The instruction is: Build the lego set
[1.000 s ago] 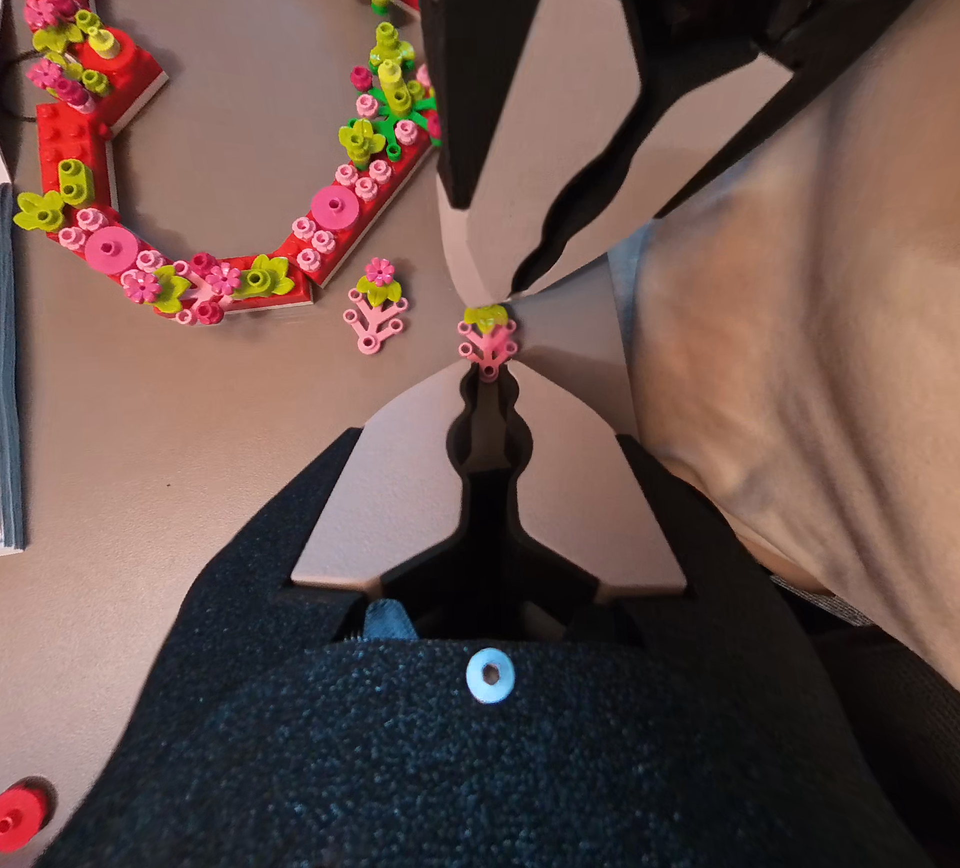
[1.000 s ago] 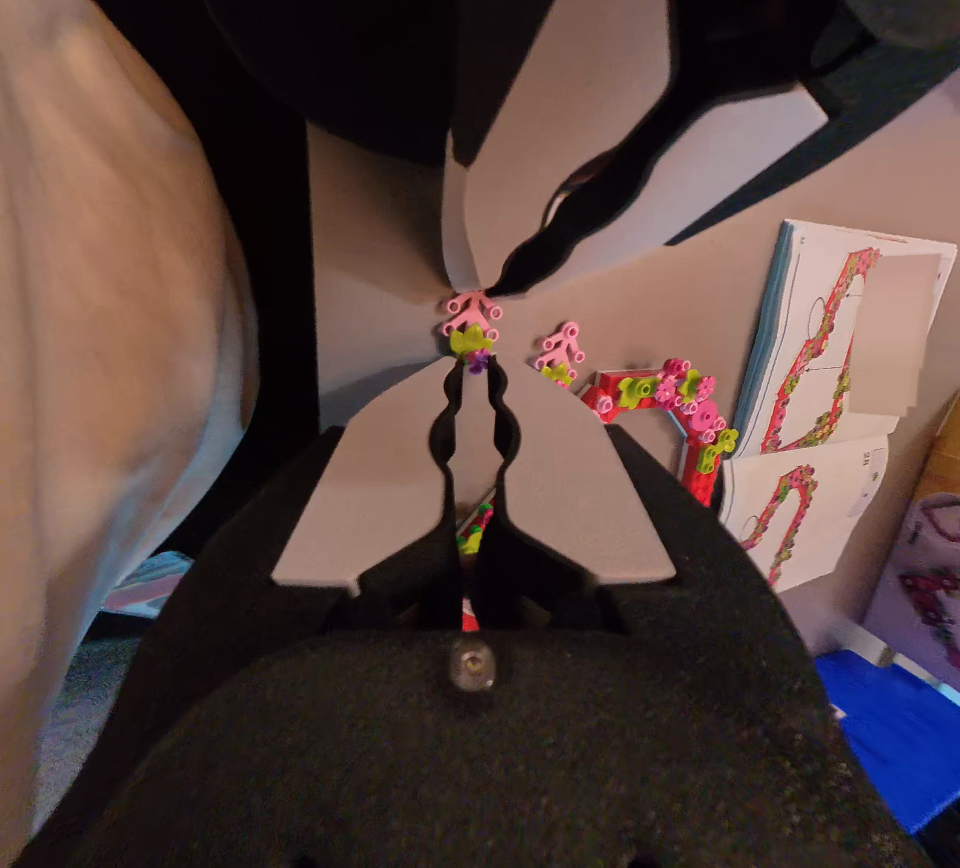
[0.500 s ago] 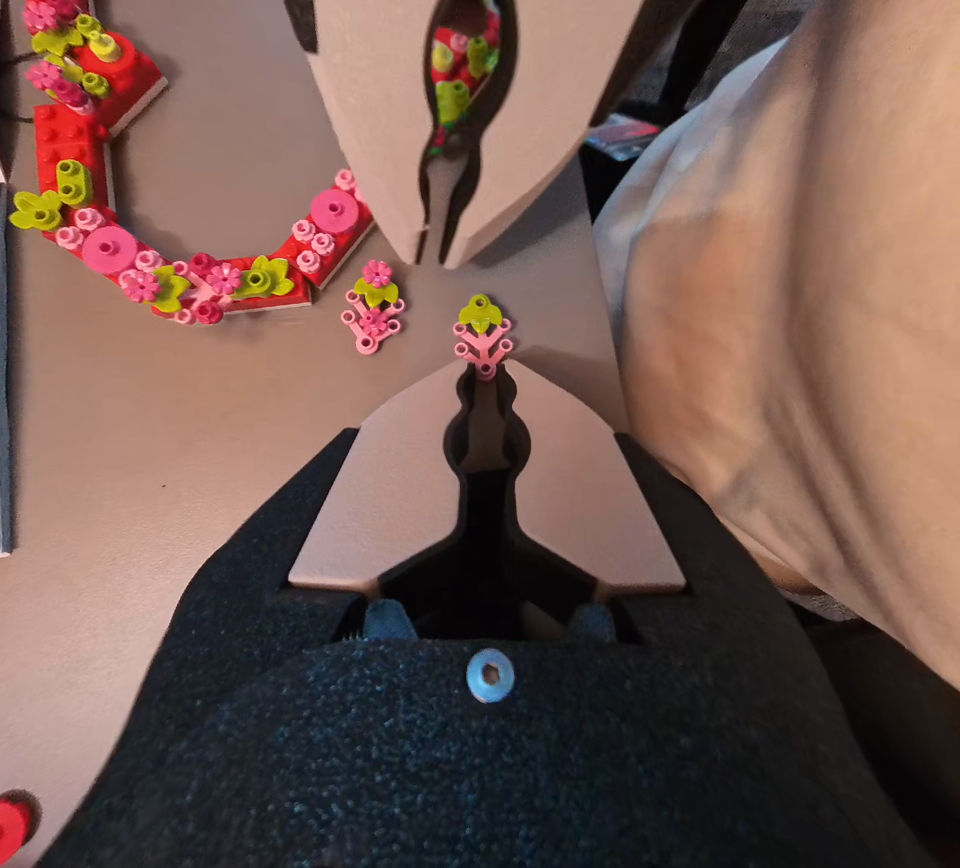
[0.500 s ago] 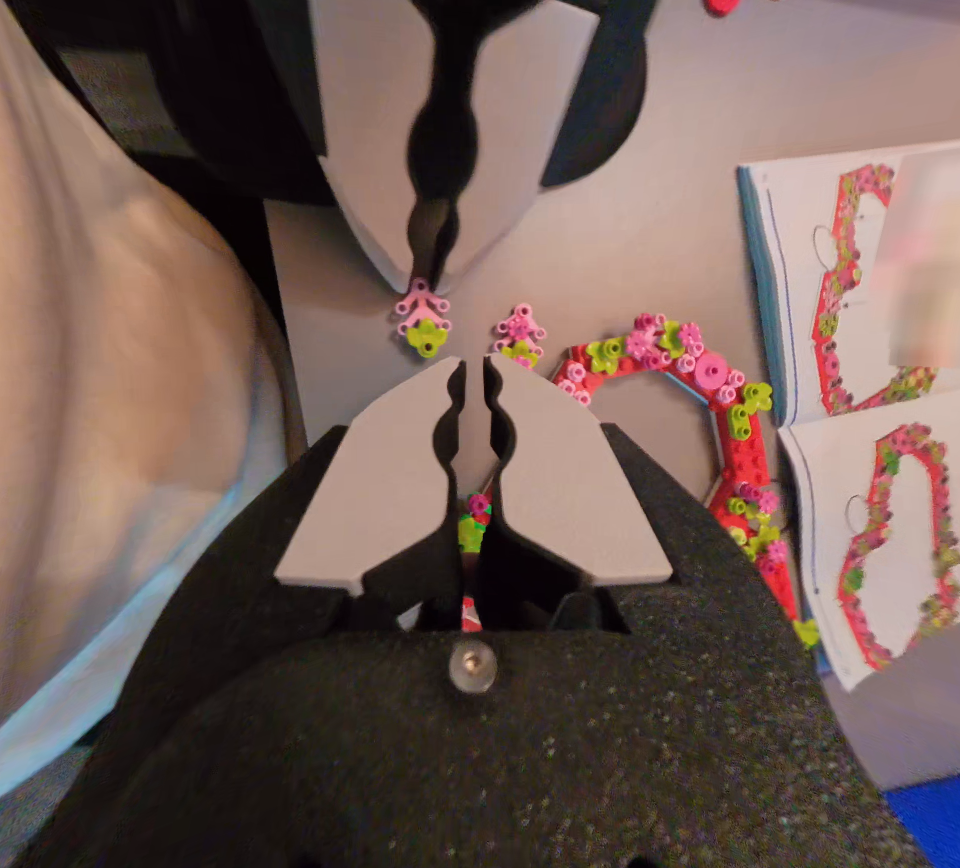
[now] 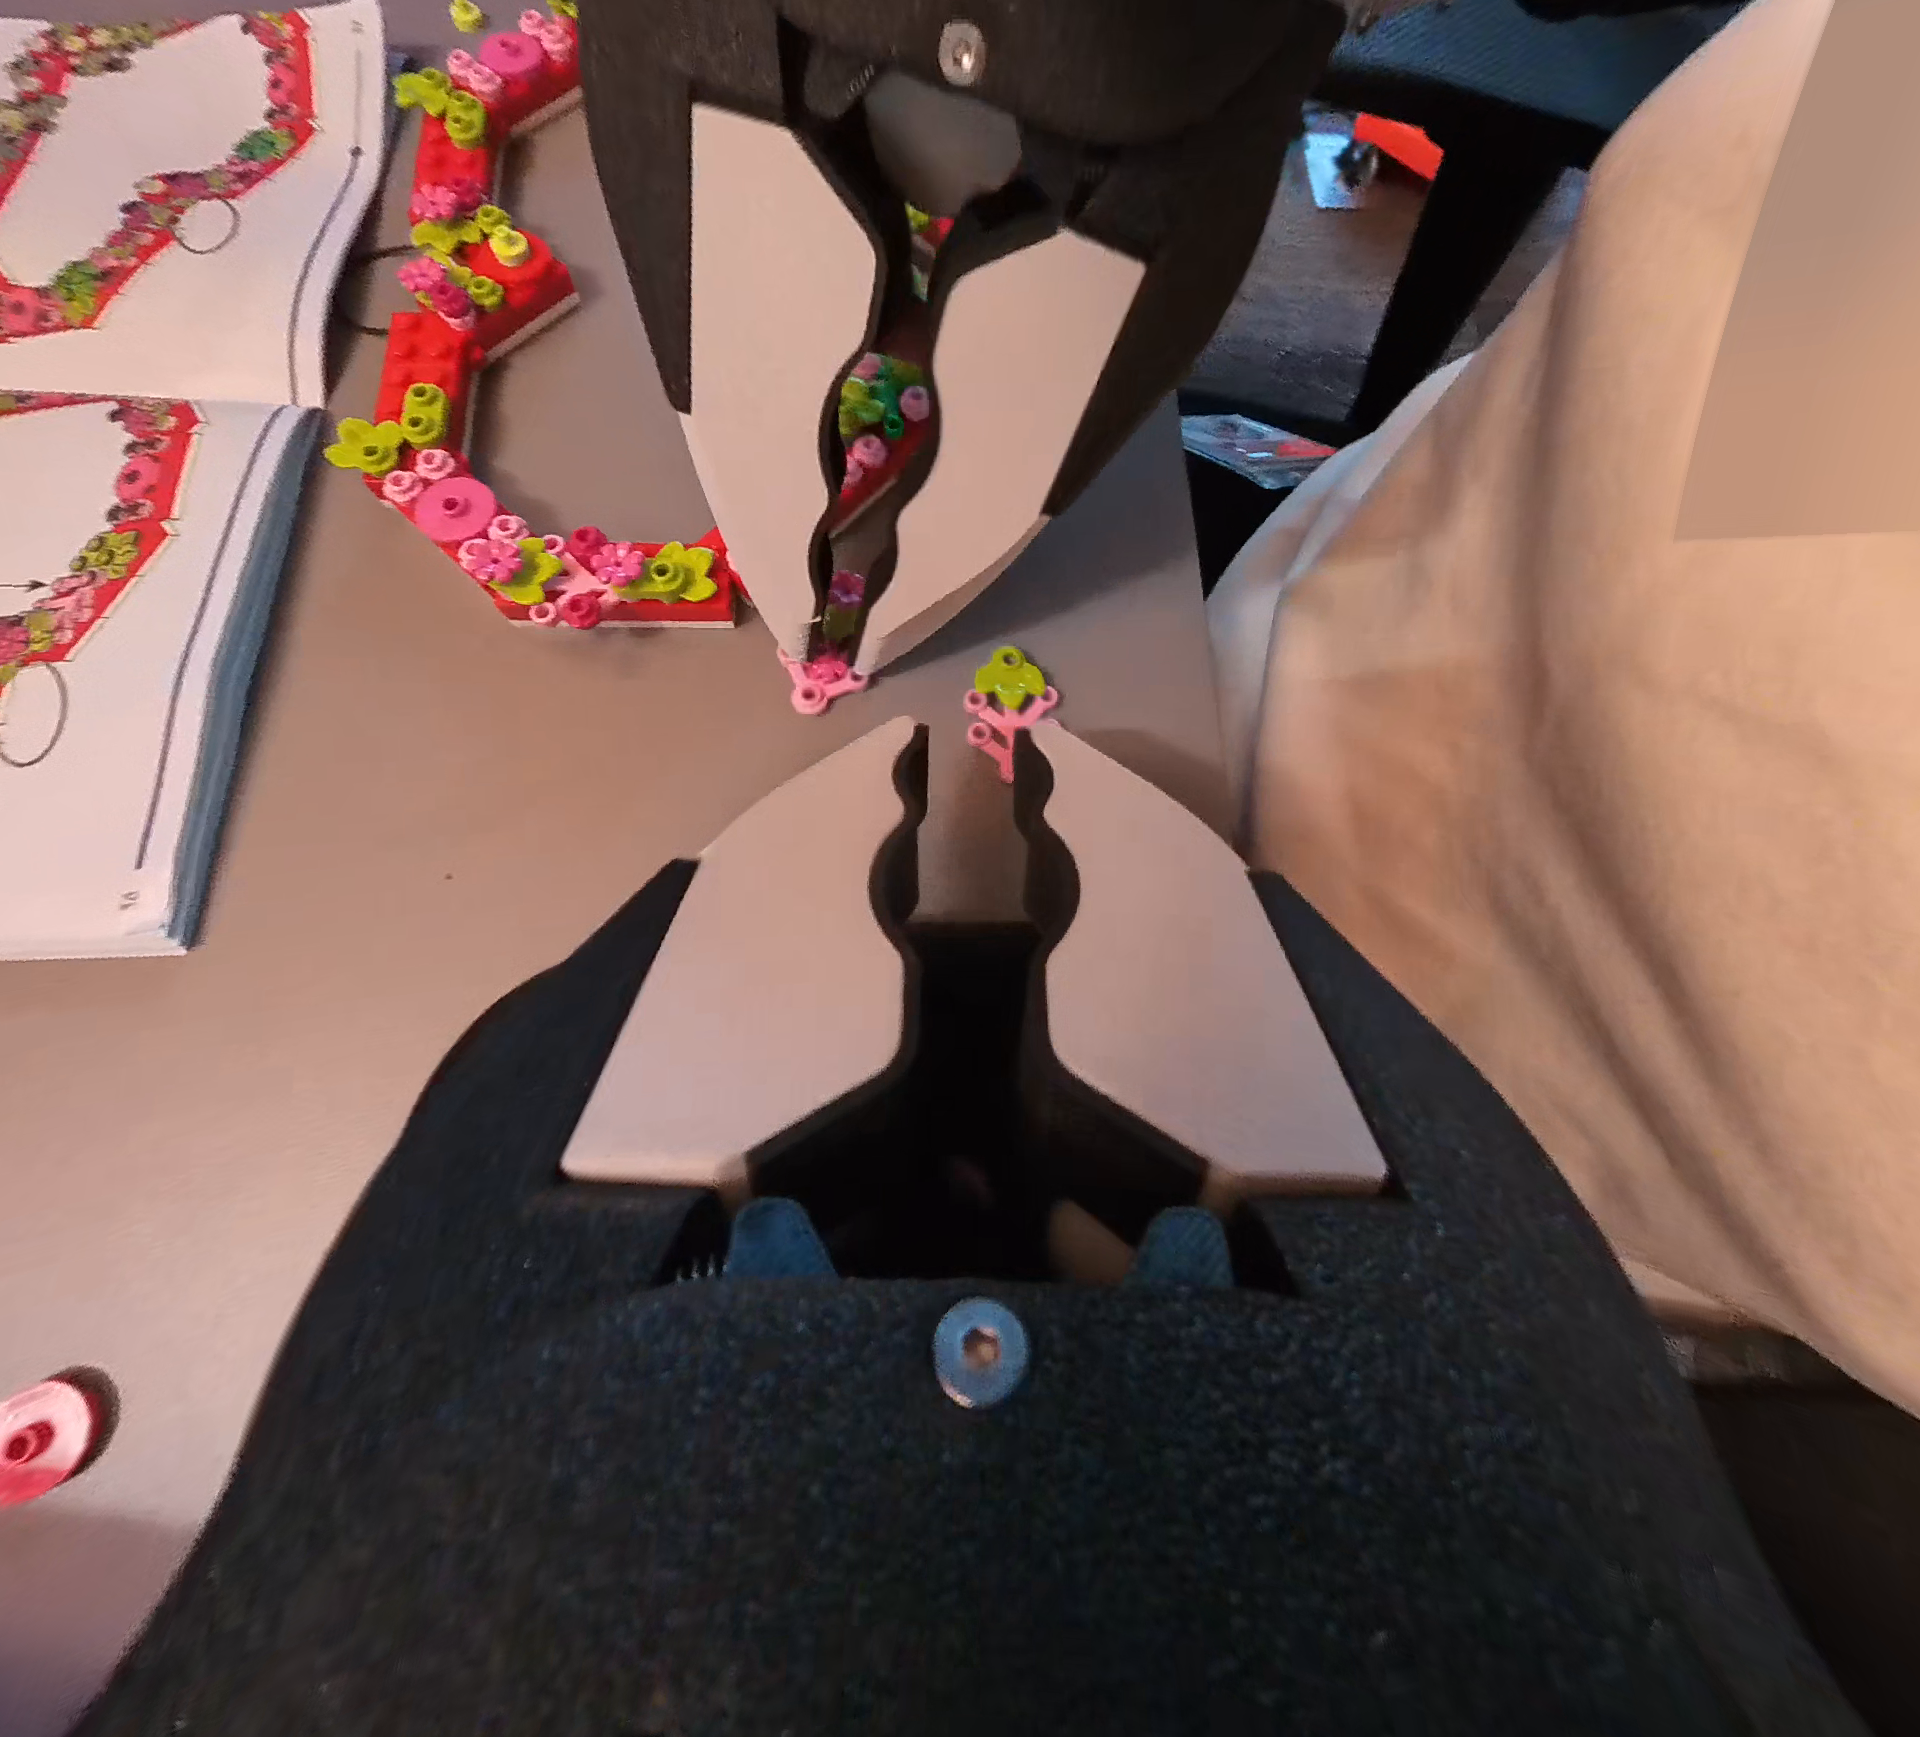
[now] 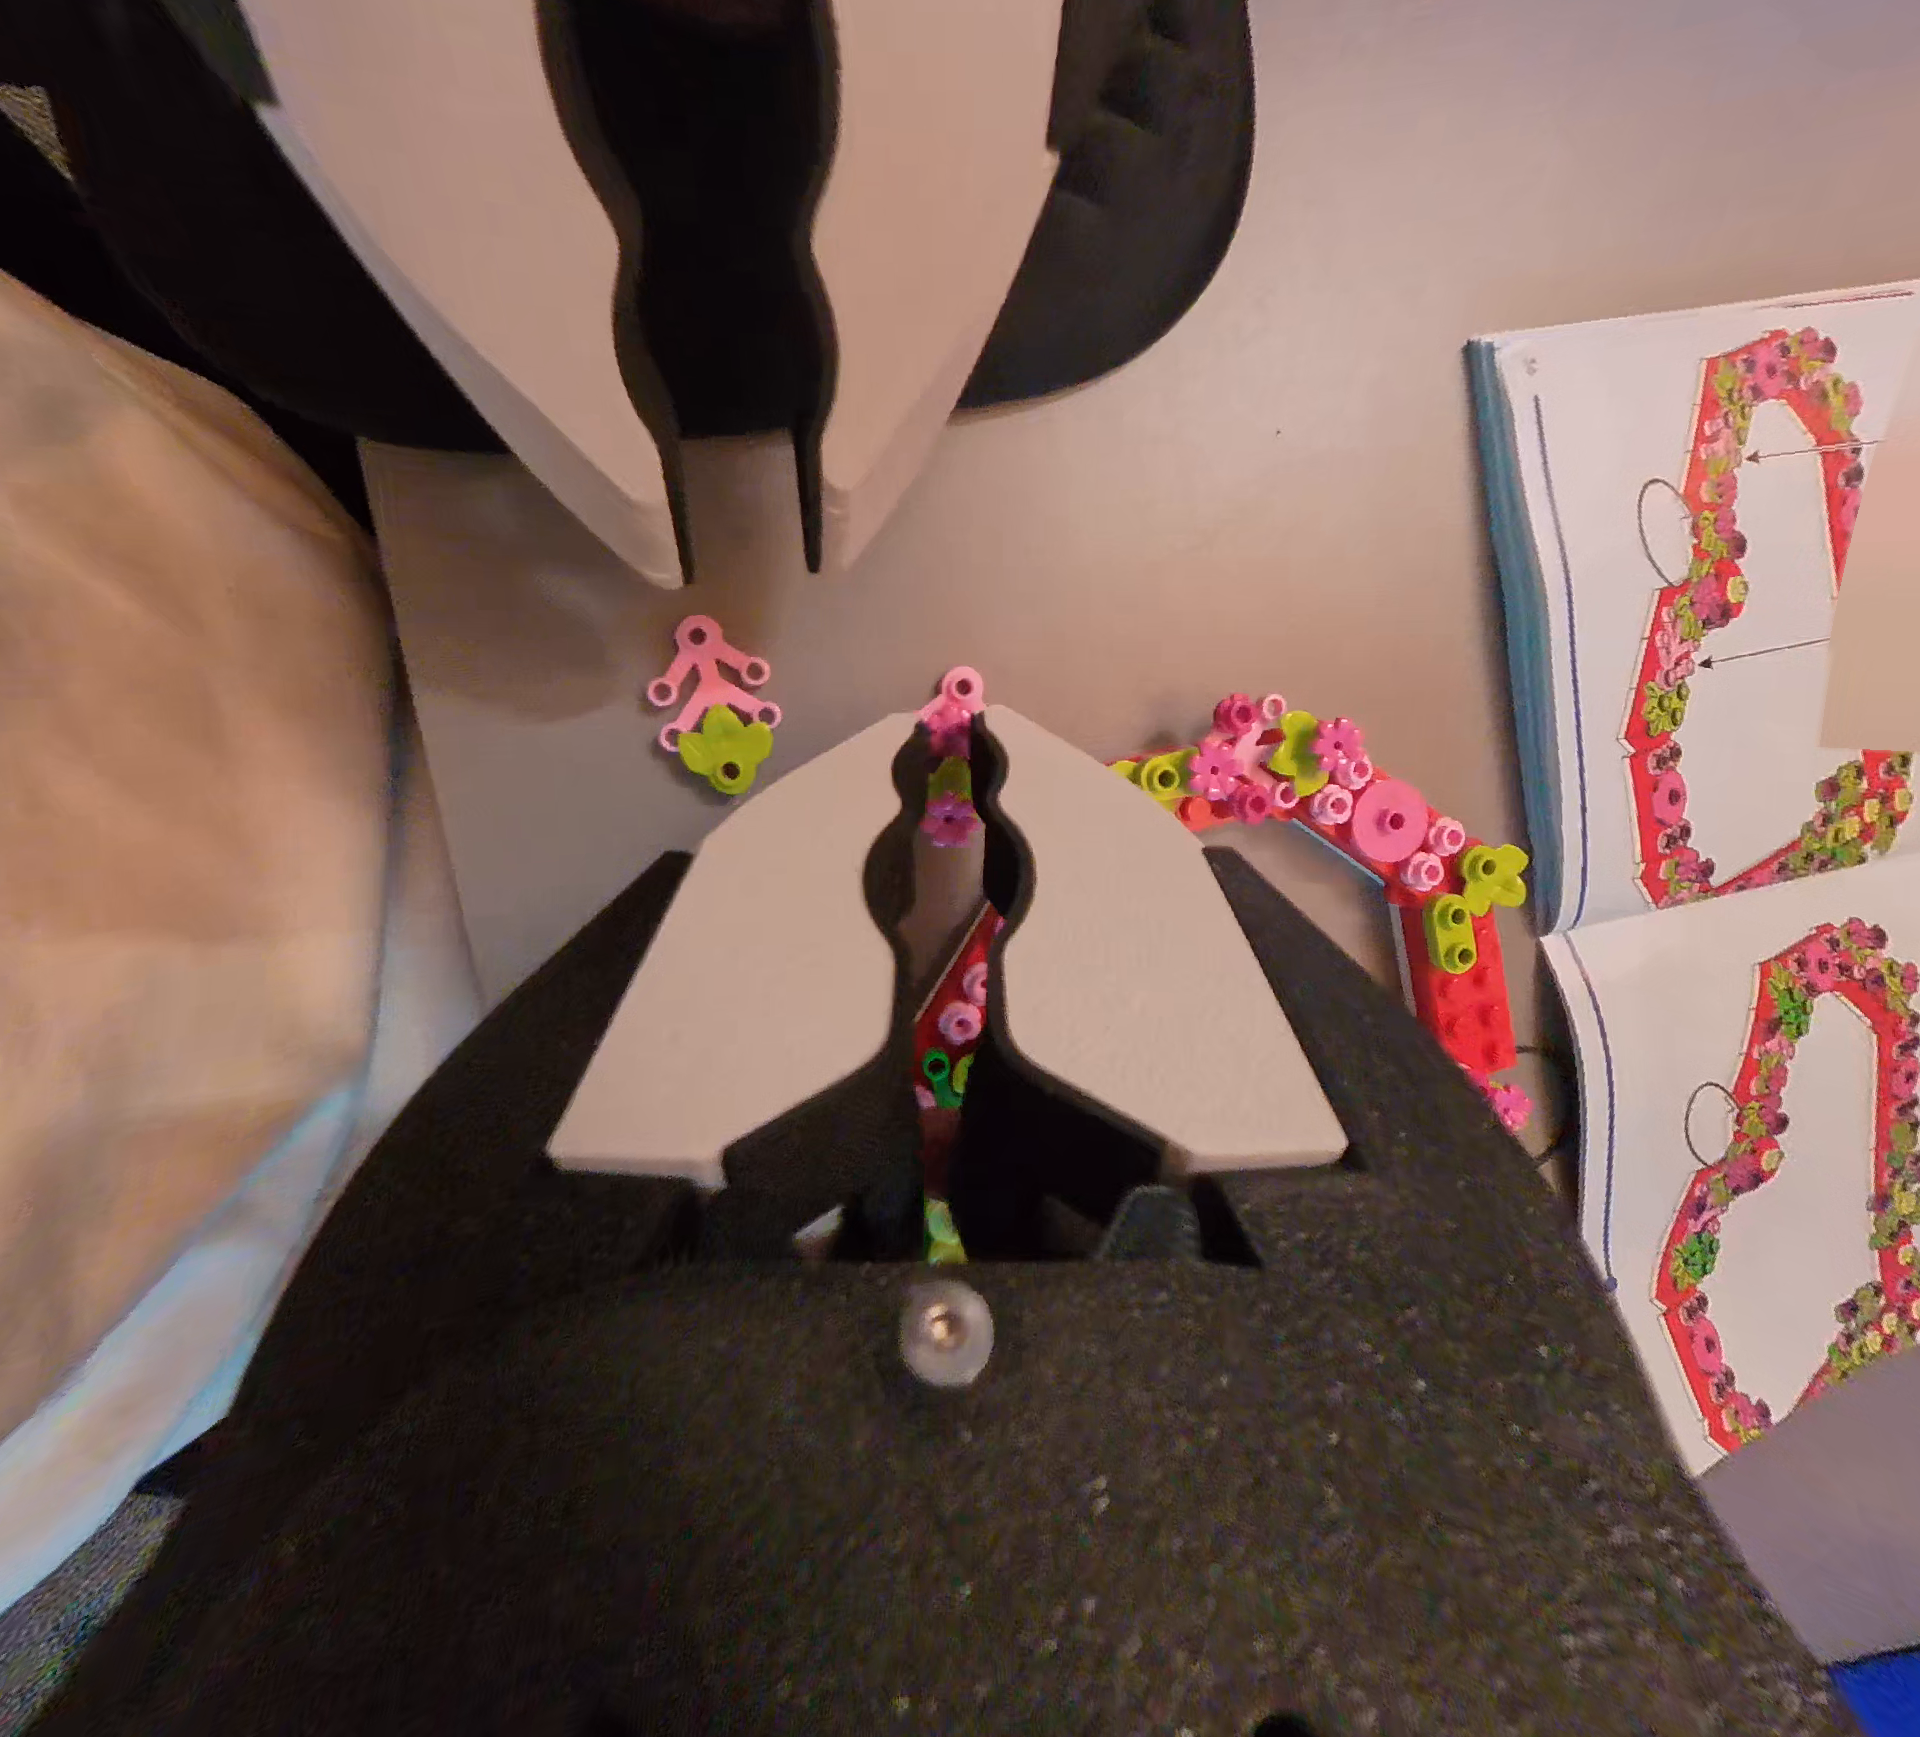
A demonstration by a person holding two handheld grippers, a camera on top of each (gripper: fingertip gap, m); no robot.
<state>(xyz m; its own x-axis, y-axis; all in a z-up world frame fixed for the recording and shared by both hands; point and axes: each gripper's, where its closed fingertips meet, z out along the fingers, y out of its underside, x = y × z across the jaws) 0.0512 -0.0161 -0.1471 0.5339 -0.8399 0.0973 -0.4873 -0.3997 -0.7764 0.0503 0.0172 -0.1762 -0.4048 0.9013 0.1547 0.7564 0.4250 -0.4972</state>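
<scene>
Pinching a branched pink plastic sprig point(image 6: 951, 731) mid-frame, the right gripper point(image 6: 961, 737) fingers nearly meet; the left gripper point(image 5: 971, 737) fingers gape, empty, above the smooth grey tabletop point(image 5: 436, 856).

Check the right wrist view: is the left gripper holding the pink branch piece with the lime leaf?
No: the left gripper is open, and the pink branch piece lies on the table clear of it.

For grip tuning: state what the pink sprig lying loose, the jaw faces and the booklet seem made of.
Pink sprig: likely hard moulded plastic, glossy, thin sharp-edged branches. Jaw faces of the left gripper: matte grey, smooth; probably printed plastic, uncertain. Booklet: paper, stacked page edges showing.
</scene>
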